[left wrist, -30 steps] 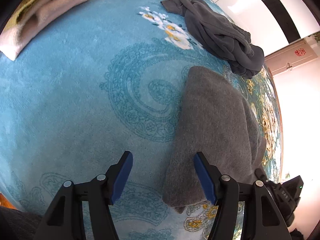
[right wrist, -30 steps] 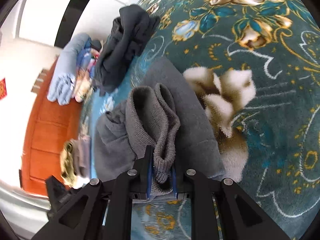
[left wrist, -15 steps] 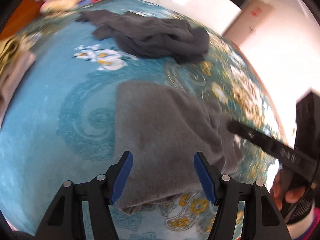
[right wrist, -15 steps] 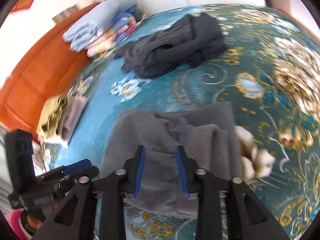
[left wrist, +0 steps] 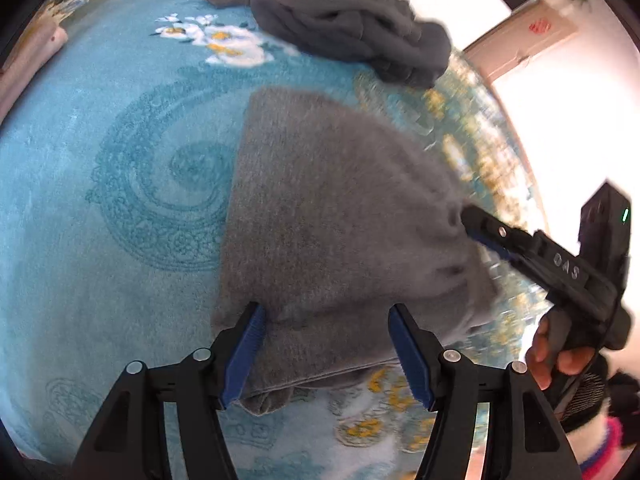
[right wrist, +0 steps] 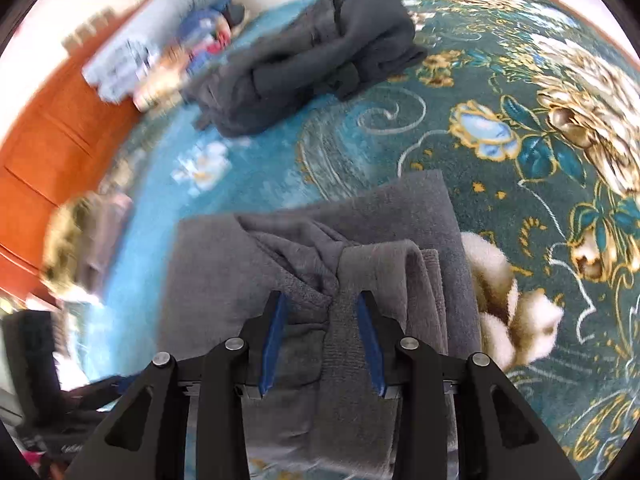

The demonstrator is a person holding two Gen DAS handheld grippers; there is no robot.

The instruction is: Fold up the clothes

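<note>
A folded grey sweater (left wrist: 332,216) lies on the blue patterned carpet (left wrist: 100,128). My left gripper (left wrist: 324,352) is open, its blue pads straddling the sweater's near edge. My right gripper (right wrist: 322,340) is open just above the same sweater (right wrist: 224,280), over its bunched fold and ribbed cuff. The right gripper also shows in the left wrist view (left wrist: 520,248), at the sweater's right side, held by a hand.
A crumpled dark grey garment (left wrist: 340,20) lies beyond the sweater, also in the right wrist view (right wrist: 312,60). Folded clothes (right wrist: 80,248) and a pile of colourful fabrics (right wrist: 168,48) sit by an orange wooden panel (right wrist: 48,140).
My right gripper opened, let go of the sweater's cuff and laid it down. The left gripper swung right and closed in until its pads straddle the sweater's near edge.
</note>
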